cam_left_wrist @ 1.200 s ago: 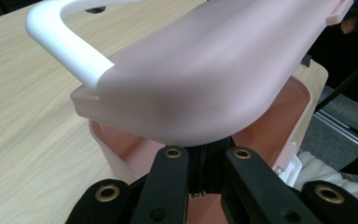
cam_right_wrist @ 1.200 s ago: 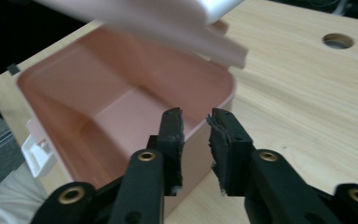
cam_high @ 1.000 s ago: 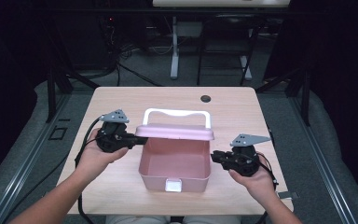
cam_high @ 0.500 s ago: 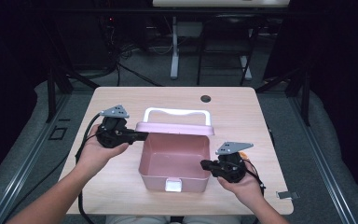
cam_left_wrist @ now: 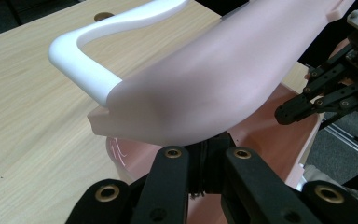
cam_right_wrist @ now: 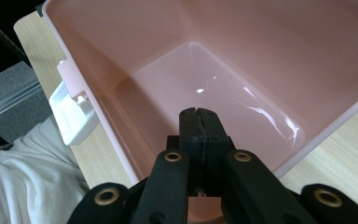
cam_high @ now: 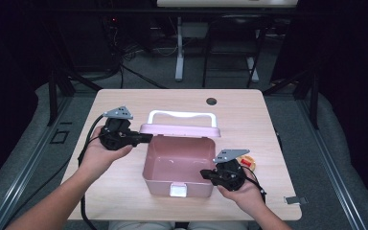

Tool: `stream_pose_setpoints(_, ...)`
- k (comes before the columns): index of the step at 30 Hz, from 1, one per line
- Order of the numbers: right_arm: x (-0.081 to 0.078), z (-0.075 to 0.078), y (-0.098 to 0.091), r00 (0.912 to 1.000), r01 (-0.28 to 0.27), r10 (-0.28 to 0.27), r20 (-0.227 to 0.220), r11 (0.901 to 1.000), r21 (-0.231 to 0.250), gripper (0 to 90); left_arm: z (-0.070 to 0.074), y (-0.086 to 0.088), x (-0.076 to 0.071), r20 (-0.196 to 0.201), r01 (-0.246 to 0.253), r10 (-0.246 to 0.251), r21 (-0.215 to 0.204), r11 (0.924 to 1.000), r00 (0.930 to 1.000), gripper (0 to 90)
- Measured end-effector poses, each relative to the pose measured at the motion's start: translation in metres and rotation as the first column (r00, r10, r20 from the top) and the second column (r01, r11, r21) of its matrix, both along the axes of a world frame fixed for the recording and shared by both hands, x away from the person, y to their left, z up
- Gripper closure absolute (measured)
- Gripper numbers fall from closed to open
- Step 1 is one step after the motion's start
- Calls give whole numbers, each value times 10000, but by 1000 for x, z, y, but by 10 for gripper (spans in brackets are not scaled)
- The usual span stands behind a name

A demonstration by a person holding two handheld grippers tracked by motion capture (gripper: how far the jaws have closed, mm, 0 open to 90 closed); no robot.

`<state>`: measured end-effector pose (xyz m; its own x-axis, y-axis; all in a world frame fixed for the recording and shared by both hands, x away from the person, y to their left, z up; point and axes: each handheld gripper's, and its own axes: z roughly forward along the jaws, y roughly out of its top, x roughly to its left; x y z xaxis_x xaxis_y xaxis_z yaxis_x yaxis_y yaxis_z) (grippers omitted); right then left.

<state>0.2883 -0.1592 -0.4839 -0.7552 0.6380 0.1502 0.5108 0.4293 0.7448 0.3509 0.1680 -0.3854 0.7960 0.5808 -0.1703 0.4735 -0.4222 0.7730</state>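
A pink plastic box [cam_high: 149, 163] stands open in the middle of the table, with its lid [cam_high: 179, 130] raised at the back and a white handle [cam_high: 182, 115] on top. My left gripper [cam_high: 147, 138] is shut, its tips under the lid's left edge [cam_left_wrist: 205, 79]; the lid hides them. My right gripper [cam_high: 204, 173] sits at the box's front right corner. In the right gripper view its jaws [cam_right_wrist: 199, 115] reach over the rim into the empty box [cam_right_wrist: 261, 28]. They have just closed the last bit, with nothing between them.
A white latch [cam_high: 178, 190] hangs on the box's front wall. A small red and yellow thing [cam_high: 247, 162] lies on the table [cam_high: 268, 124] behind my right hand. A dark round hole [cam_high: 211, 101] marks the table's far side. A cable trails from the left gripper.
My right hand has moved left and down, from beside the box's right wall to its front right corner. The left hand and the lid have stayed in place.
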Motion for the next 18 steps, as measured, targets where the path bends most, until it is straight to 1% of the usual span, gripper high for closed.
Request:
stream_pose_setpoints(8, -1, -1, -2, 10000, 26, -26, -27, 10000, 12, 900, 3, 0, 2, 1, -77, 77, -26, 10000, 10000, 898)
stream_pose_setpoints(12, 0, -1, -6, 9998, 115, -115, -157, 9999, 32, 900, 4, -1, 3, 8, -136, 136, -70, 9999, 9999, 898)
stream_pose_setpoints(18, 0, -1, -7, 9999, 110, -109, -133, 9999, 62, 900, 6, -2, 5, 52, -151, 152, -75, 9999, 9999, 898)
